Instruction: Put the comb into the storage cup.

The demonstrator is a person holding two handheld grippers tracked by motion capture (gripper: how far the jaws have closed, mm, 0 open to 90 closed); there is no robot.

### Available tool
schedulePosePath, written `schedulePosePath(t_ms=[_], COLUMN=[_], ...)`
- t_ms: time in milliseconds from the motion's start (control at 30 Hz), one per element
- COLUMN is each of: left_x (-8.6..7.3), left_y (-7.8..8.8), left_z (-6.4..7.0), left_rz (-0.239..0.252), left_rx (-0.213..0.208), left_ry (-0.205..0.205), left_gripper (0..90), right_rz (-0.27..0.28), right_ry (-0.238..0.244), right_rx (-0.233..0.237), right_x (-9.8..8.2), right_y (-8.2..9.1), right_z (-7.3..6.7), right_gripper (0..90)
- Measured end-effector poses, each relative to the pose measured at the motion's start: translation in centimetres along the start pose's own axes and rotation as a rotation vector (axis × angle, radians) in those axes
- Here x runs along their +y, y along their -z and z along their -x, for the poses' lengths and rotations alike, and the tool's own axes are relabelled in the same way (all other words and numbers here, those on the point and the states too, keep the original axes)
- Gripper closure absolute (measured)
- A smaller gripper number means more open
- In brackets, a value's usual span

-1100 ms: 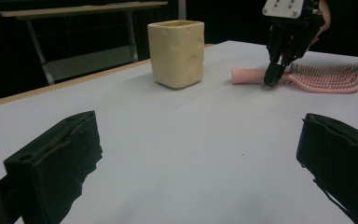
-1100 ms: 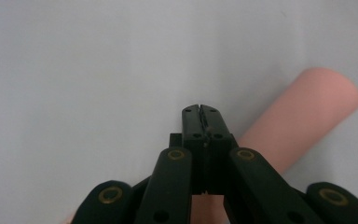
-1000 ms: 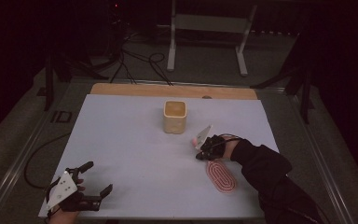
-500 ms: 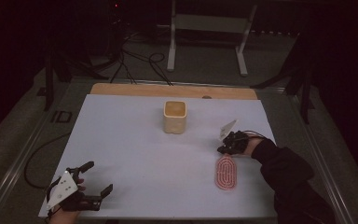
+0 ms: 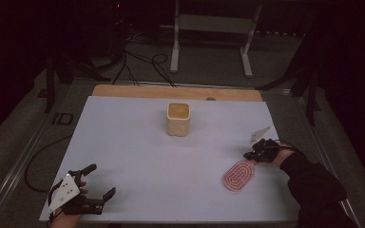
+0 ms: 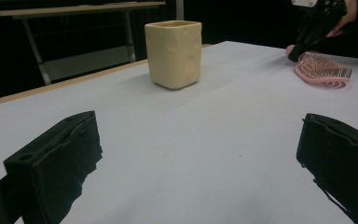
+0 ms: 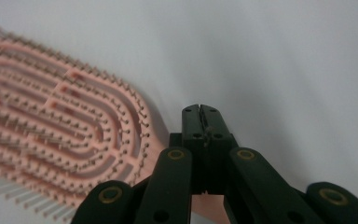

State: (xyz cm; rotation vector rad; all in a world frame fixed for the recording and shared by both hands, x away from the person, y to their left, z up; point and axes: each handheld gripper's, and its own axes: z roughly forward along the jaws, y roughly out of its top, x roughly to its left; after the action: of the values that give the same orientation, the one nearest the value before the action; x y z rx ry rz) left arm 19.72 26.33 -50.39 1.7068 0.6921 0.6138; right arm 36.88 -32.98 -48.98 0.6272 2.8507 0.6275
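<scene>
Where the high view looks down on the white counter [image 5: 133, 142], a pink paddle hairbrush [image 5: 239, 175] lies bristles up near the right edge, and the right gripper [image 5: 256, 155] sits at the brush's handle end. A cream square cup [image 5: 178, 118] stands upright toward the far middle, well apart from the brush. The left gripper [image 5: 94, 183] rests at the near left corner with its jaws spread and nothing between them.

In the left gripper view, its two black jaws stand wide apart over bare counter. The cup [image 6: 173, 53] rises ahead, and farther right the hairbrush [image 6: 324, 70] lies flat with the right gripper [image 6: 303, 44] bearing on its near end.

In the right gripper view, the jaws are pressed together. The pink handle [image 7: 207, 205] passes beneath the linkage at the bottom edge, while the bristled head [image 7: 60, 135] spreads to the left. Whether the shut jaws actually pinch the handle, the frame does not let me tell.

By my reading, the step in hand is taking the brush by its handle, perhaps to carry it to the cup. The next move calls for a sure hold on the thin handle, then a lift that keeps the wide head from swinging; the left gripper could steady the cup.
</scene>
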Motion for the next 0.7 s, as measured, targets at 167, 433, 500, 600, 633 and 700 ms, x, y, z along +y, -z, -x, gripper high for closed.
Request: schedulePosePath(t_ms=[167,433,500,600,633,700], left_x=[0.0,0.1,0.1,0.1,0.1,0.1], left_y=[-0.1,-0.1,-0.1,-0.1,-0.1,-0.1], left_z=[0.0,0.0,0.0,0.0,0.0,0.0], left_rz=[0.001,0.002,0.002,0.003,0.003,0.005], left_rx=[-0.002,-0.003,-0.004,-0.004,-0.004,-0.006], left_ry=[0.002,0.003,0.003,0.0,0.0,0.001], left_gripper=[0.0,0.0,0.0,0.0,0.0,0.0], right_rz=[0.007,0.022,0.02,0.018,0.018,0.015], right_ry=[-0.035,-0.083,-0.096,-0.12,-0.123,-0.137], right_rx=[-0.016,-0.037,-0.039,-0.05,-0.05,-0.053], right_x=[-1.9,-4.5,-4.7,-5.5,-5.8,-6.4], right_y=[1.0,2.4,2.5,2.8,2.9,3.2], right_z=[-0.6,-2.8,-3.1,-3.8,-4.1,-4.6], right_gripper=[90.0,90.0,90.0,90.0,90.0,90.0])
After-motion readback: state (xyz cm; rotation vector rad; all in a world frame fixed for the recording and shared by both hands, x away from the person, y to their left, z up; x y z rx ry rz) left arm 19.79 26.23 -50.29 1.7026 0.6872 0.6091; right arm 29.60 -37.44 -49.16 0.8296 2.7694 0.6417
